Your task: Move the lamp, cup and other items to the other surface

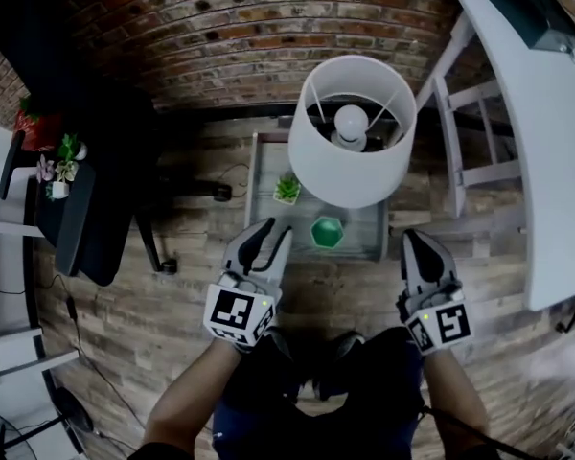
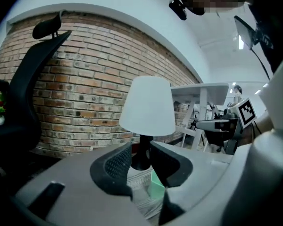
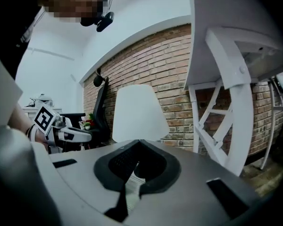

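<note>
A lamp with a white shade (image 1: 353, 132) stands on a low grey table (image 1: 364, 233) in front of me. Beside it on the table are a green cup (image 1: 327, 232) and a small potted plant (image 1: 287, 189). My left gripper (image 1: 276, 228) hovers at the table's near edge, jaws a little apart with nothing between them. In the left gripper view the lamp (image 2: 147, 105) and the cup (image 2: 156, 185) lie beyond the gripper (image 2: 140, 157). My right gripper (image 1: 409, 238) hangs shut and empty right of the table. It (image 3: 139, 145) points at the lamp (image 3: 137, 112).
A white desk (image 1: 546, 132) with a white leg frame (image 1: 460, 132) stands at the right. A black office chair (image 1: 96, 161) is at the left, near flowers (image 1: 57, 171) on a white surface. A brick wall (image 1: 240, 27) runs behind the table. The floor is wood.
</note>
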